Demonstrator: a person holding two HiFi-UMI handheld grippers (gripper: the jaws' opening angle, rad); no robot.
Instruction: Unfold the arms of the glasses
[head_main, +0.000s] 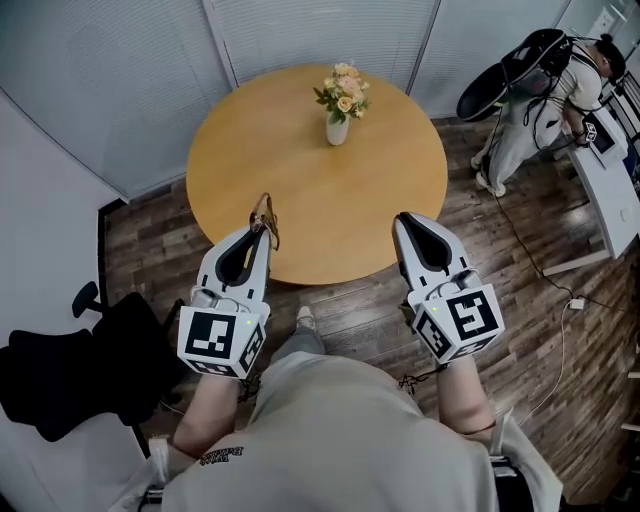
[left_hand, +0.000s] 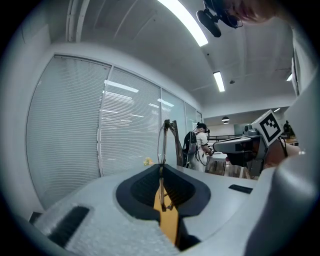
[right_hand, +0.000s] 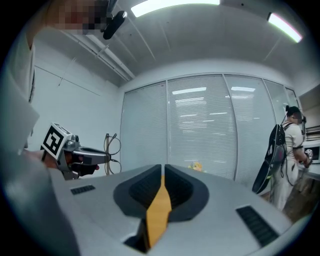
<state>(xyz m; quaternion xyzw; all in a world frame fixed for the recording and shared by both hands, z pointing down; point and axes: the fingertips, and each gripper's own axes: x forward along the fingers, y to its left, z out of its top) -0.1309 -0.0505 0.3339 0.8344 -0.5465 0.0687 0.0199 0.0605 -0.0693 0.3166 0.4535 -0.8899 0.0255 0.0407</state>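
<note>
**A:** What is the left gripper (left_hand: 161, 169) doing?

**B:** Its jaws are pinched together on the glasses (left_hand: 163, 141), a thin wire-rimmed pair caught low on the frame. The rim stands up above the jaw tips, edge-on to that gripper's camera. They're held up over the near part of the round wooden table (head_main: 300, 150), not lying on it.

**A:** Why grip them there?

**B:** My guess is that clamping the front leaves the arms free to swing. A darker bar slants off the top of the rim, probably one arm. Whether it's folded or partly out, I can't tell.

**A:** And the right gripper (right_hand: 163, 169)?

**B:** Its jaws are together with nothing between them. Only the table's orange top shows through the slit lower down. It sits level with the left one and well apart from it, pointing the same way across the table. From its camera the glasses show off to the left, round lenses nearly face-on.

**A:** So it's the free one.

**B:** It looks that way. Going by the task, it would be the one to catch an arm and draw it outward while the left steadies the frame. Such a thin wire would need a light touch.

**A:** Anything in the way?

**B:** No. The vase of flowers (head_main: 339, 118) stands at the far side of the table, well clear, and a person (head_main: 560, 95) is busy at a desk off to the right.
</note>
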